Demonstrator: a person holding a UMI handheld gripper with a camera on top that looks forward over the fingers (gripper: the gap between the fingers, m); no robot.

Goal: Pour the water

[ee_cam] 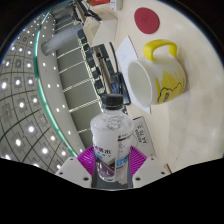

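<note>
A clear plastic water bottle [112, 130] with a black cap and a white-and-blue label is held between my fingers, its cap end tipped toward the cup. My gripper [111, 163] is shut on the bottle, the magenta pads [90, 158] pressing its sides. Just beyond the cap stands a white cup [154, 76] with a yellow handle and yellow print, its open mouth facing the bottle. The whole scene appears rolled sideways, so the cup and table [128, 48] look tilted. I see no water stream.
A red round coaster or lid [148, 18] lies on the white table past the cup. A small printed card [142, 127] sits beside the bottle. To the other side runs a railing [70, 70] and a dark floor with rows of lights [25, 100].
</note>
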